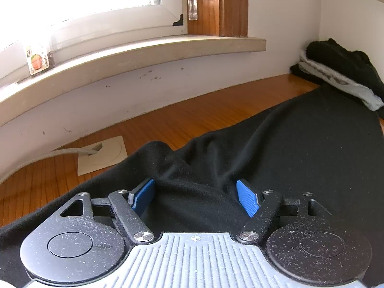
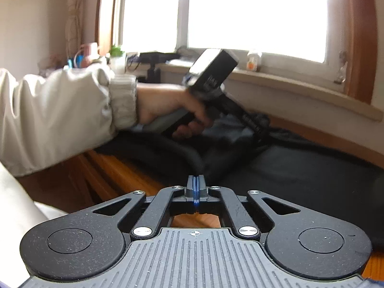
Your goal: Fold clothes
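- The black garment (image 1: 276,144) lay spread across the wooden desk (image 1: 168,124), its near edge rumpled into folds just below the window sill (image 1: 144,50).
- The left gripper (image 1: 195,198) stood released over that rumpled part, its blue pads (image 1: 247,198) wide apart with a ridge of black cloth rising between them; neither pad pressed on the fabric.
- The right gripper (image 2: 196,188) was clenched, its blue pads flat together. Whether a thin edge of cloth was caught between them could not be told; the garment's edge lay just ahead of its tips.
- In the right wrist view, a hand (image 2: 168,108) in a cream sleeve (image 2: 60,115) held the left gripper's handle, angled down onto the dark cloth.
- A stack of folded clothes (image 1: 340,72), black and grey, sat in the far corner of the desk against the wall, touching the far end of the spread garment.
- A white socket plate (image 1: 103,154) with a grey cable plugged in lay set into the desk beside the garment's left edge.
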Motion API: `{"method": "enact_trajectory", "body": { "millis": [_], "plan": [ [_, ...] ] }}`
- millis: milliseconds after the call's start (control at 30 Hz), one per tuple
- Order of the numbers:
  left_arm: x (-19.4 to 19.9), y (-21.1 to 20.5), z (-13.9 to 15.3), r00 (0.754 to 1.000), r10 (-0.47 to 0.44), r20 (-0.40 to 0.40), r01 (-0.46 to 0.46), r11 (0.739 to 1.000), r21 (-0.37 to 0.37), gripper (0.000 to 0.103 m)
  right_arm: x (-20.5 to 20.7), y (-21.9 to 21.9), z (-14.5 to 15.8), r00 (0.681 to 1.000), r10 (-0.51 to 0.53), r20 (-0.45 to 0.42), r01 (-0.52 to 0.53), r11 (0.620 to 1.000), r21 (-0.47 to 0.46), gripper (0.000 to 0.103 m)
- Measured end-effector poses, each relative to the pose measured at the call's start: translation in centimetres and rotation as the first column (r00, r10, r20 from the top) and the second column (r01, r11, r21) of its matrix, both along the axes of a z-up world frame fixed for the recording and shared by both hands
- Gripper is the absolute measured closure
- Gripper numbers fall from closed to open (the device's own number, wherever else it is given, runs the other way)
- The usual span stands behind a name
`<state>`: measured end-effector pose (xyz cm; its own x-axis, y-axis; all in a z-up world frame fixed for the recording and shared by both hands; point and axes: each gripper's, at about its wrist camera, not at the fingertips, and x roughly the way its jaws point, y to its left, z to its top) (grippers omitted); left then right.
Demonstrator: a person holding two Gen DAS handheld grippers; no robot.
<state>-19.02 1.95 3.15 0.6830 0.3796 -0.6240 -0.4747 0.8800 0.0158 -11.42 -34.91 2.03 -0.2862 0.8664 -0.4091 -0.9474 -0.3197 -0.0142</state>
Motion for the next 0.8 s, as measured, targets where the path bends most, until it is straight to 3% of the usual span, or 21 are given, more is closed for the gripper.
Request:
{"method": "enact_trajectory", "body": {
  "millis": [200, 333, 433, 633, 733, 800],
  "plan": [
    [-0.6, 0.7, 0.2, 0.999, 0.002, 0.042, 0.000, 0.999, -0.049, 0.026, -0.7, 4.0, 0.1, 0.999, -0.033, -0.029, 0.034, 0.999, 0.038, 0.099],
    [-0.6, 0.7, 0.2, 0.999, 0.002, 0.045, 0.001, 0.999, -0.053, 0.025, -1.4, 7.0, -1.3, 0.999, -0.018, -0.050, 0.015, 0.999, -0.050, 0.097],
    [-0.5, 0.6, 0.2, 0.999, 0.003, 0.041, -0.001, 0.999, -0.048, 0.025, -2.1, 6.3, -2.3, 0.996, 0.056, -0.069, -0.064, 0.992, -0.110, 0.097],
    [-1.2, 1.5, 0.6, 0.996, 0.031, 0.081, -0.024, 0.996, -0.087, 0.024, -1.2, 5.0, -2.5, 0.993, 0.069, -0.101, -0.080, 0.990, -0.116, 0.097],
    [-1.8, 3.0, 1.5, 0.987, 0.105, 0.120, -0.093, 0.991, -0.097, 0.024, -1.3, 5.0, -2.5, 0.993, 0.063, -0.096, -0.073, 0.992, -0.103, 0.097],
    [-1.3, 3.9, 1.8, 0.989, 0.113, 0.098, -0.105, 0.991, -0.088, 0.024, -1.2, 5.0, -2.2, 0.995, 0.043, -0.094, -0.051, 0.995, -0.081, 0.097]
  ]
}}
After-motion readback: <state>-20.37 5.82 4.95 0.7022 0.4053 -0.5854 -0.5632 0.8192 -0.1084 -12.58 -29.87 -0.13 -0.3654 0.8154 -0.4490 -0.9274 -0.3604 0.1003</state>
